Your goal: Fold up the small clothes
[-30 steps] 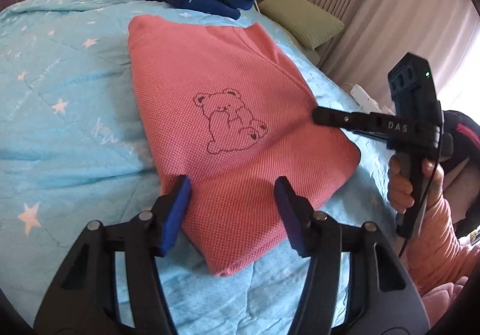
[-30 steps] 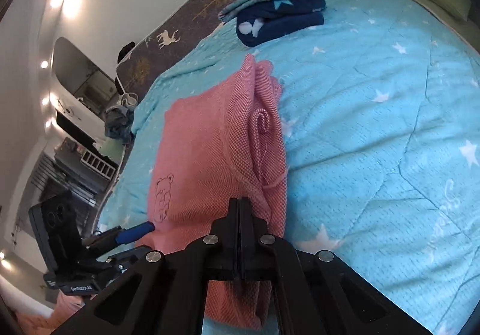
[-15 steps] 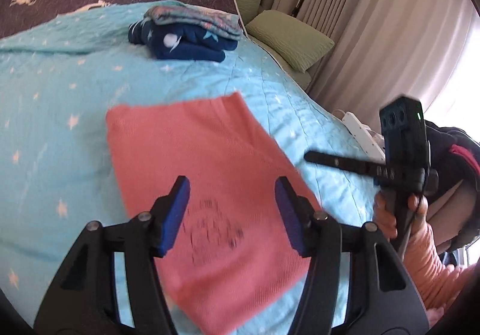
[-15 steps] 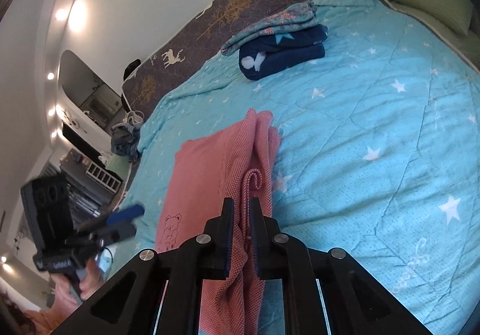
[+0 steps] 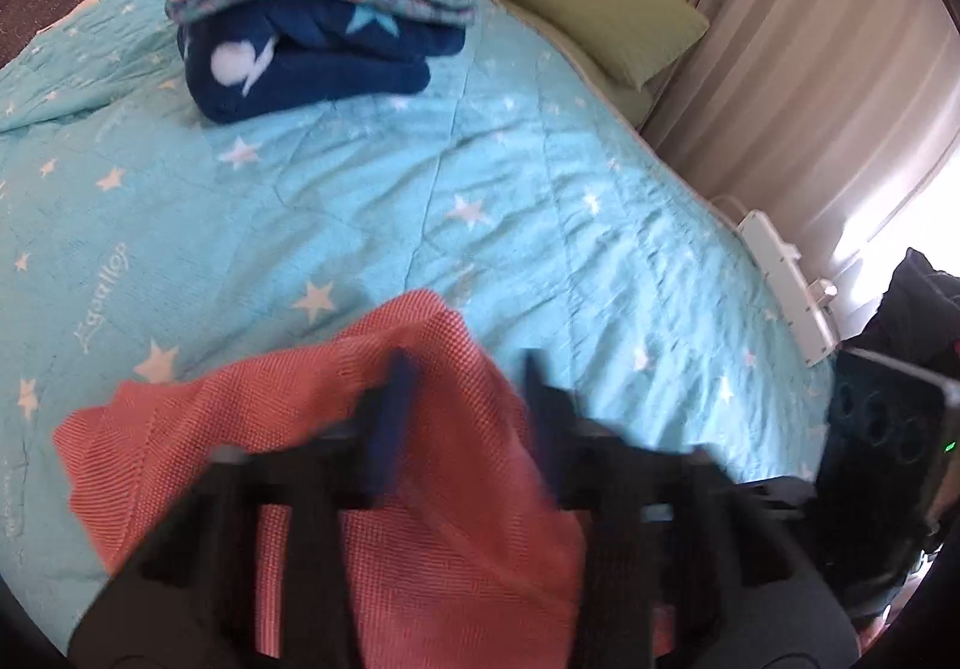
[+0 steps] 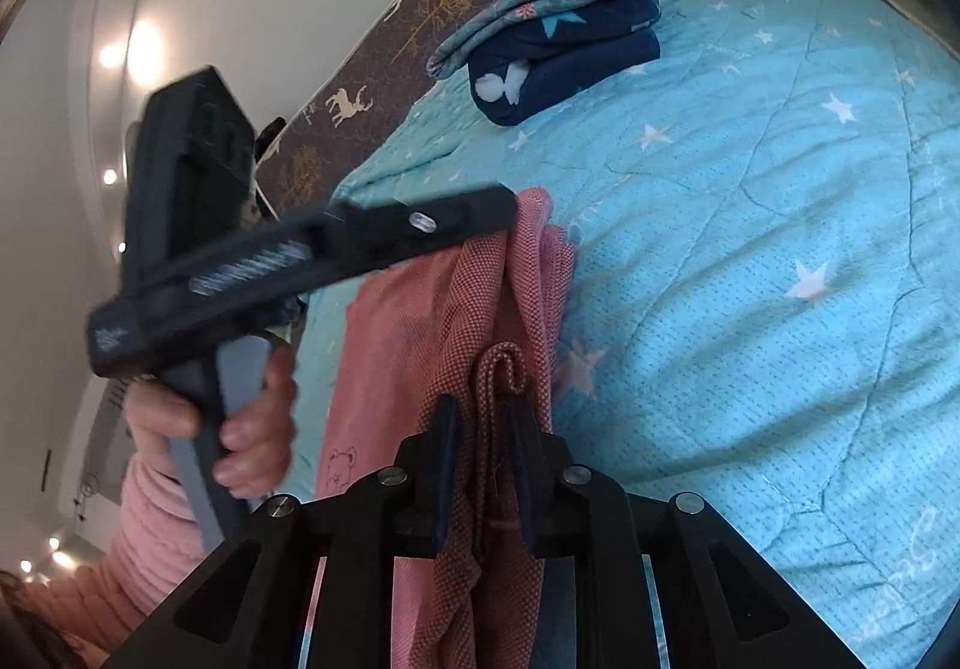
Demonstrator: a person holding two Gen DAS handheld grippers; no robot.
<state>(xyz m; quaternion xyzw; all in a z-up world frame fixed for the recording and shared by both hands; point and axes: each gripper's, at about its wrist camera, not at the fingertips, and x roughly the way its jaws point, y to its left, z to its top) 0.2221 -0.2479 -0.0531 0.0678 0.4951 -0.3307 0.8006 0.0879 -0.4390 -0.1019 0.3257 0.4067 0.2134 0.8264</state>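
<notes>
With two folded garments [image 5: 318,39] already stacked at the bed's [image 5: 540,225] far end, both claws, left [image 5: 462,417] just closing and right [image 6: 483,465] clenched, are gripping the half-folded pink bear top [image 6: 420,321].

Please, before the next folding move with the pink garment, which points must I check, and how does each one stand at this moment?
1. Right gripper holds the pink garment: ok, cloth is bunched between its closed jaws.
2. Left gripper holds it too: ok, its jaws have just been closing with cloth between them, and the cloth hangs from its tip.
3. Garment smooth: not ok, it stands in ridges between the grippers.
4. Bare quilt ahead, before the folded pile: ok.
5. Garment edges aligned: cannot tell, hidden under the grippers.
</notes>
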